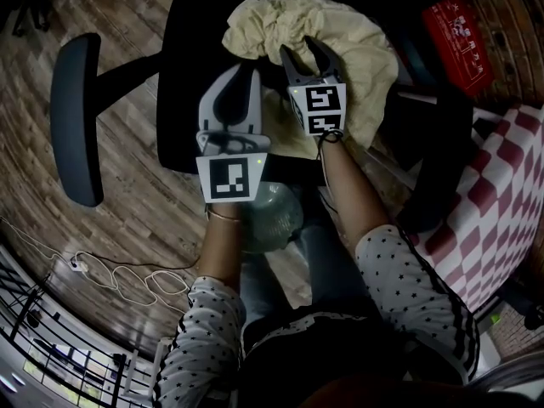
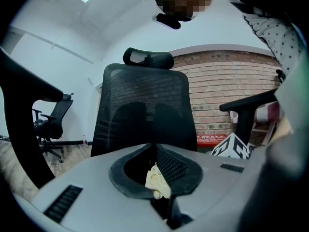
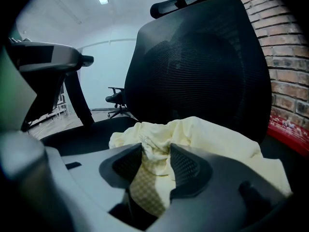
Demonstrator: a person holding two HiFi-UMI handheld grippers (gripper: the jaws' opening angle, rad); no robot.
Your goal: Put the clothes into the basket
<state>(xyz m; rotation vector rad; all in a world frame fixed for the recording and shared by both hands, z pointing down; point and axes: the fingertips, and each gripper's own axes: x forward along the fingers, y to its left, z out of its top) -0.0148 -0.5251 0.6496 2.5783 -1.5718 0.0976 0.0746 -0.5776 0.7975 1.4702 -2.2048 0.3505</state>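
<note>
**Yellow cloth on the office chair, both grippers at it**

On the left side of the chair's seat, one armrest stands well apart from the cloth. Over the middle of the seat, the left gripper is clenched. Its jaws meet at the tips, and a small fold of the yellow cloth is caught in the hollow between them. At the front edge of the seat, between the person's forearms, there is a round greenish thing; whether it is the basket cannot be told. The cloth lies crumpled on the back right part of the seat, in front of the backrest. The right gripper, just beside the left one, tilts down into the cloth with its jaws wide apart. A bunch of fabric rises between them, but the pads do not press it. To the right of the chair lie a red box and a red-and-white checked fabric.
</note>
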